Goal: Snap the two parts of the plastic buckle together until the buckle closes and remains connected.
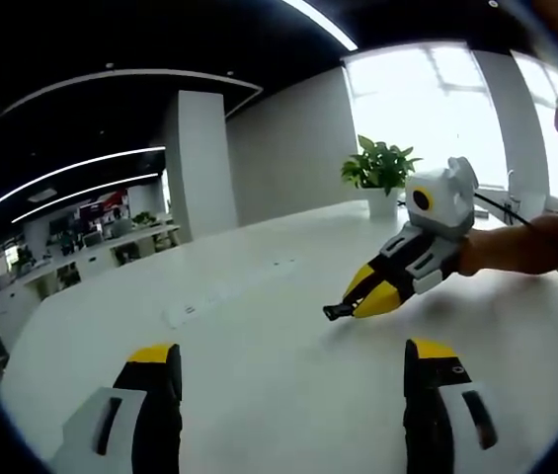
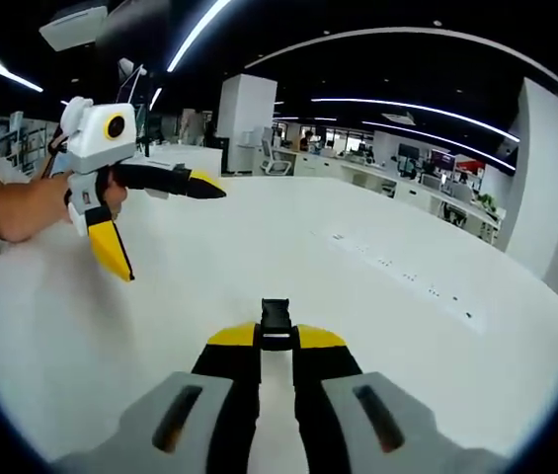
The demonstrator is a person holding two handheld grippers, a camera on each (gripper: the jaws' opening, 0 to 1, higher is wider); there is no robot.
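Observation:
A small black plastic buckle part (image 2: 276, 314) sticks out from between the yellow-tipped jaws of my right gripper (image 2: 276, 338), which is shut on it just above the white table (image 2: 377, 336). In the left gripper view that same gripper (image 1: 346, 307) comes in from the right, with the black buckle part (image 1: 332, 313) at its tip, low over the table. My left gripper (image 1: 288, 357) is open wide with nothing between its jaws. In the right gripper view the left gripper (image 2: 165, 225) hangs at the upper left, jaws spread apart, held by a person's hand.
The large white table (image 1: 259, 395) stretches away, with a row of flush sockets (image 1: 229, 293) down its middle. A potted plant (image 1: 381, 173) stands at its far end by the window. A person's forearm (image 1: 525, 247) reaches in from the right. Office desks and a pillar lie beyond.

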